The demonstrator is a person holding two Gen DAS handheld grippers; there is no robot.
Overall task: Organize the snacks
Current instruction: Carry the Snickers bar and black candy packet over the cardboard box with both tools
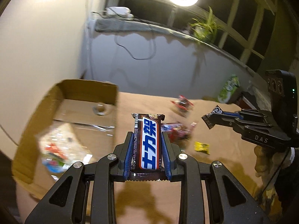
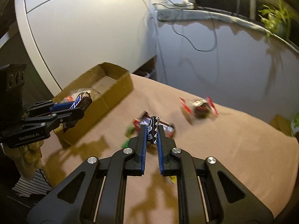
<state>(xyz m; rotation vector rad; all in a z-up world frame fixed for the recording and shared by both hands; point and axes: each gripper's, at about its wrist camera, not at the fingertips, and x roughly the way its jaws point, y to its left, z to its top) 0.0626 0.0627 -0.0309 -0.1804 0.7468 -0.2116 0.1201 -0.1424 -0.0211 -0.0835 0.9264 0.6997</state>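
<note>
The chocolate bar [image 1: 148, 143], brown wrapper with a blue-and-white label, sat lengthwise between the pads of the left gripper [image 1: 147, 140], pinched along its sides and held in the air just right of the cardboard box [image 1: 37, 115]. The right gripper [image 2: 151, 136] had its pads pressed together on a small black-and-white sachet [image 2: 153, 128], also lifted clear of the table [image 2: 233, 149]. The box stood at the far left of the table, open at the top, with at least one pale snack bag [image 1: 59, 149] already lying inside; blur kept the rest of its contents unreadable. Left on the table: a red-and-blue packet [image 2: 164, 126] just beyond the right gripper, a red-edged wrapper [image 2: 200, 107] farther right, a small yellow sachet [image 1: 201, 147] nearer, and a green bag [image 1: 229, 89] at the far right edge. Judgement: task partway done. Two items were in hand and not yet dropped in the box, and at least four were still to collect.
</note>
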